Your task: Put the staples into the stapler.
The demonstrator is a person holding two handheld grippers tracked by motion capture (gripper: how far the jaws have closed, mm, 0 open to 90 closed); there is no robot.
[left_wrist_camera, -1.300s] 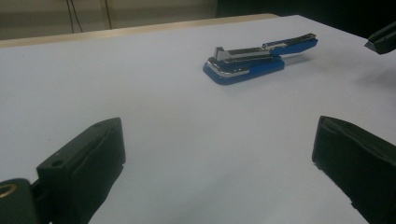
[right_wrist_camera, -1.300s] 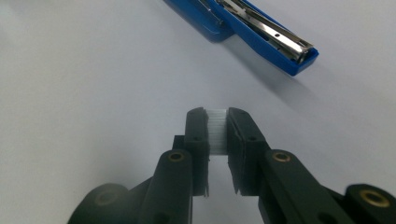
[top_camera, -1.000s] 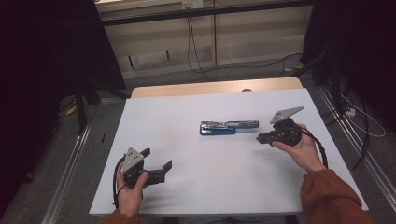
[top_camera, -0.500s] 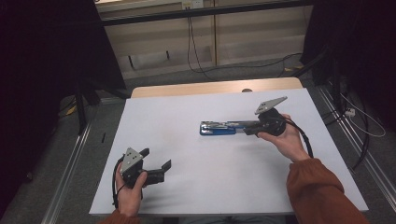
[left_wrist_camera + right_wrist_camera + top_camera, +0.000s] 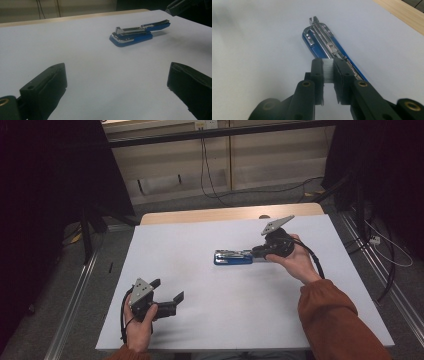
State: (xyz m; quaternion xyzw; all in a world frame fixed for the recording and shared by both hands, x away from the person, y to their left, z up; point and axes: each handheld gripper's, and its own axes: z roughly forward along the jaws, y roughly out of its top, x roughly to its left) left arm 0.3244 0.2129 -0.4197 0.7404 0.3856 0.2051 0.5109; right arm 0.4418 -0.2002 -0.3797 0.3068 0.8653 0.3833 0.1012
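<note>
Stapler lying opened on the desk right of centre, right tongs at its right end holding a staple strip above the opened stapler, left tongs near the front left edge, well apart from stapler.

Lab: white table, aluminium rails, cables.

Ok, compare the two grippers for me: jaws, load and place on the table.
The left gripper has its jaws spread wide with nothing between them; the right gripper has its jaws closed on a strip of staples.
The left gripper sits near the table's front left edge, apart from the blue stapler; the right gripper is right over the open stapler's rear end.
Both are black, hand-held and carry a grey plate on top.
</note>
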